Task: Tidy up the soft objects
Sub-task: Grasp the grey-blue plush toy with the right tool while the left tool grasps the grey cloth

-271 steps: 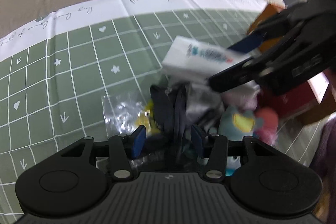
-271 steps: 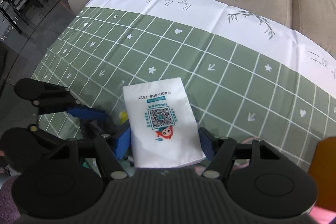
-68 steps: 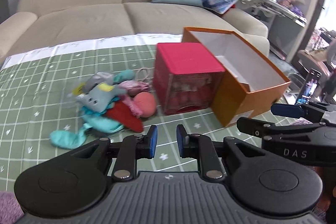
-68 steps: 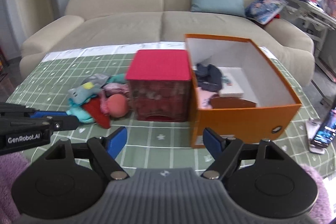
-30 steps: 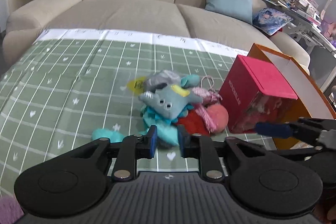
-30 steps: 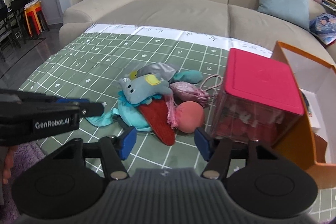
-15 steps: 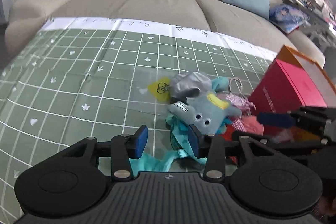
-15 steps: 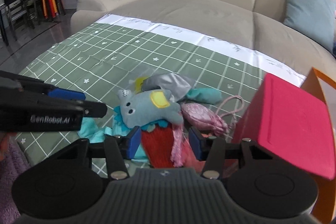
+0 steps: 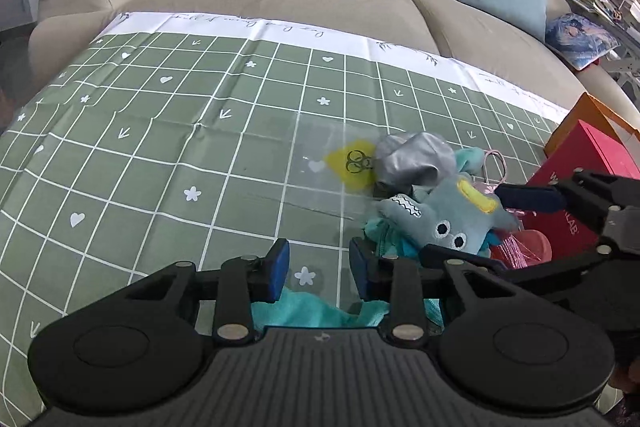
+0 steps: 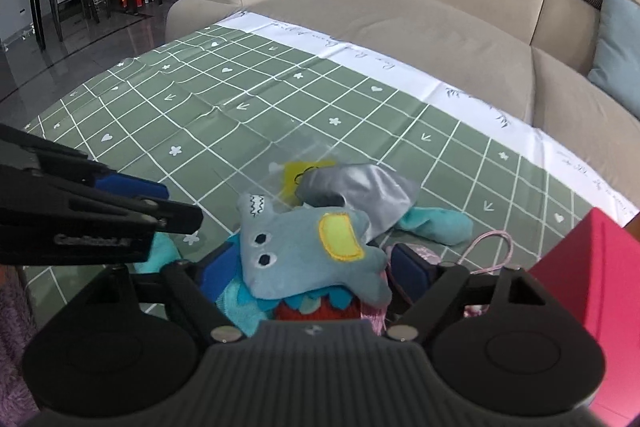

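The blue toy [image 10: 304,255] lies on top of the soft pile on the worktop [image 9: 160,155]. The right gripper [image 10: 310,269] has its jaws opening around the toy, not pressing. The left gripper [image 9: 318,269] jaws are closing, empty, over the teal cloth [image 9: 304,311].

My right gripper [image 10: 314,273] jaws are opening, straddling the blue-grey plush toy [image 10: 308,255] atop the soft pile; contact with the pads is unclear. Silver pouch [image 10: 360,193] lies behind it, red box [image 10: 592,291] at right, left gripper [image 10: 132,203] alongside.
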Available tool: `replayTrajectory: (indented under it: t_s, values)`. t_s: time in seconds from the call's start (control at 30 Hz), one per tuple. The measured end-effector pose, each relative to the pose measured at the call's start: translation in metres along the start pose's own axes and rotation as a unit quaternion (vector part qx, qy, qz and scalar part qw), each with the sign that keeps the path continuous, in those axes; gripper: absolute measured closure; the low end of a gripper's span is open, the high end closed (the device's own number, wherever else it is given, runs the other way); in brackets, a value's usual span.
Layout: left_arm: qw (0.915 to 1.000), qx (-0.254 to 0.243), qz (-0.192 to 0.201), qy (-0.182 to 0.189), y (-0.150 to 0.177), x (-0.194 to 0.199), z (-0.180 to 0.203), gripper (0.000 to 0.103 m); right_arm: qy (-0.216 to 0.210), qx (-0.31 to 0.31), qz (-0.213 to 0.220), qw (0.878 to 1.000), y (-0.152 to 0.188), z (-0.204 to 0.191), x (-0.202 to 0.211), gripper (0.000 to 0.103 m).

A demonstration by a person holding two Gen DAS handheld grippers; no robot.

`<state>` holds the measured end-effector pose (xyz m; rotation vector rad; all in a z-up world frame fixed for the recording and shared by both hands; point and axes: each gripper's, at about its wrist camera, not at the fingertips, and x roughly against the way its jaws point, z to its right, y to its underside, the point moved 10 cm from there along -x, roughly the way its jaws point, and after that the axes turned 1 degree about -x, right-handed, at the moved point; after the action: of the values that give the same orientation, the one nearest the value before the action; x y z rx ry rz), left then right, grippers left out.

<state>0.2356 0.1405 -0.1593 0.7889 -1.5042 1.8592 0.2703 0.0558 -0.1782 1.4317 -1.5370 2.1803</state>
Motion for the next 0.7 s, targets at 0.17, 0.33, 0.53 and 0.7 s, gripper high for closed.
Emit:
replayTrajectory:
  t_s: [0.17,0.33,0.53,0.7]
  values:
    - [1.0,-0.003,-0.002,-0.001,0.003,-0.001,0.002,0.065,-0.006,-0.004,-0.001,1.0,0.005,-0.003,-0.005,0.034]
    - [0.9999,-0.012,0.009,-0.003,0.002,0.007,0.006,0.066,0.002,0.009,0.011,1.0,0.004,-0.008,0.004,0.046]
    - [0.9995,-0.011,0.019,0.022,0.003,0.024,0.014,0.066,0.004,-0.016,0.027,0.999,0.001,-0.005,0.038,0.045]
    - [0.998,-0.034,0.001,0.054,0.012,0.024,0.031,0.065,-0.007,-0.031,0.02,0.999,0.025,-0.002,0.065,0.041]
